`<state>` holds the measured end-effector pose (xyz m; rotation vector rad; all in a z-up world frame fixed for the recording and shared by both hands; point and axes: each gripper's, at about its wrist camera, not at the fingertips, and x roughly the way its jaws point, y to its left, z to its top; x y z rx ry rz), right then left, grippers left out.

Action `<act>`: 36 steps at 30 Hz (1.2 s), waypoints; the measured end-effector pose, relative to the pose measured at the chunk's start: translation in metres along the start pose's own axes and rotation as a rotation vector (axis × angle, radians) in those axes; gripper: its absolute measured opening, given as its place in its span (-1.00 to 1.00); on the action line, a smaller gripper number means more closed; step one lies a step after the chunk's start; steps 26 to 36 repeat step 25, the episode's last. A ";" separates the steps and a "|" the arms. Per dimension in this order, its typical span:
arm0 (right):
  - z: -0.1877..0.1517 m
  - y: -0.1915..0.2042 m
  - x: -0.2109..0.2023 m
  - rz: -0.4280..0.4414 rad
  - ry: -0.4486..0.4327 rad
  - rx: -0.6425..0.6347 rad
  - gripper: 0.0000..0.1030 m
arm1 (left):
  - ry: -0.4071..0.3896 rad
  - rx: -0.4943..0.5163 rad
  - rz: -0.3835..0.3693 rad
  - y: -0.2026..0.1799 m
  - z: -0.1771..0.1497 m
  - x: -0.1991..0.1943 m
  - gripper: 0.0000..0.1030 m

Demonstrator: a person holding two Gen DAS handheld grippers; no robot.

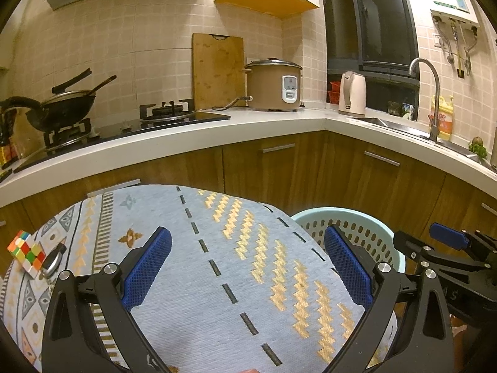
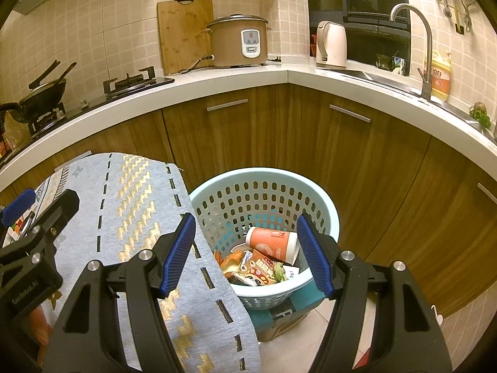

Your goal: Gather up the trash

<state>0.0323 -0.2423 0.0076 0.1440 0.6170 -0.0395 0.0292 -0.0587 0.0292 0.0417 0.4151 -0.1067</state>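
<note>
A pale blue perforated basket (image 2: pixel 264 192) stands beside the table and holds trash: an orange-and-white cup (image 2: pixel 271 239) lying on its side and several snack wrappers (image 2: pixel 259 269). My right gripper (image 2: pixel 245 255) hovers above the basket's near rim, open, with nothing between its blue pads. My left gripper (image 1: pixel 248 264) is open over the blue patterned tablecloth (image 1: pixel 192 279), holding nothing. The basket (image 1: pixel 351 223) shows behind its right finger. The right gripper (image 1: pixel 450 242) appears at the right edge of the left wrist view.
A coloured puzzle cube (image 1: pixel 26 250) and a small dark device (image 1: pixel 54 259) lie at the table's left edge. Wooden cabinets (image 2: pixel 341 143) and a white counter (image 2: pixel 217 84) with stove, wok, rice cooker, kettle and sink curve behind. The basket rests on a box (image 2: pixel 279 317).
</note>
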 end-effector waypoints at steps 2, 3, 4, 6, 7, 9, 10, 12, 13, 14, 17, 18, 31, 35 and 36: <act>0.000 0.000 0.000 0.001 0.001 -0.002 0.24 | 0.000 0.000 0.010 -0.001 0.000 0.000 0.85; 0.000 0.000 0.000 0.001 0.002 -0.004 0.24 | 0.002 0.001 0.013 -0.001 0.000 0.000 0.85; -0.001 0.000 0.000 -0.001 0.003 -0.005 0.24 | 0.003 0.001 0.015 -0.002 0.000 0.000 0.85; -0.001 0.000 0.000 0.001 0.003 -0.004 0.24 | 0.001 0.000 0.019 -0.002 0.001 0.000 0.85; -0.001 0.000 0.000 0.002 0.003 -0.005 0.24 | 0.002 -0.002 0.016 -0.001 0.001 0.000 0.85; -0.001 0.001 0.000 0.001 0.003 -0.006 0.24 | 0.004 -0.008 0.018 0.000 0.001 0.000 0.85; -0.001 0.001 0.000 0.002 0.003 -0.006 0.24 | 0.002 -0.009 0.025 0.000 0.002 0.000 0.85; -0.001 0.001 0.000 0.001 0.004 -0.005 0.24 | -0.004 -0.011 0.029 0.000 0.001 -0.001 0.85; -0.001 0.001 0.000 0.001 0.004 -0.004 0.24 | -0.007 -0.012 0.035 0.000 0.001 -0.001 0.85; -0.001 0.001 0.000 0.001 0.003 -0.004 0.24 | -0.010 -0.009 0.044 -0.001 0.001 -0.002 0.85; -0.001 0.001 -0.001 -0.002 0.002 -0.003 0.24 | -0.011 -0.015 0.033 0.000 0.002 -0.002 0.85; -0.001 0.001 -0.001 -0.002 0.001 -0.003 0.24 | -0.004 -0.023 0.016 0.002 0.002 -0.002 0.85; 0.000 0.000 -0.001 -0.003 0.002 -0.002 0.24 | 0.023 -0.043 -0.010 0.004 0.002 0.002 0.85; 0.000 0.000 -0.001 -0.003 0.002 -0.002 0.24 | 0.023 -0.043 -0.010 0.004 0.002 0.002 0.85; 0.000 0.000 -0.001 -0.003 0.002 -0.002 0.24 | 0.023 -0.043 -0.010 0.004 0.002 0.002 0.85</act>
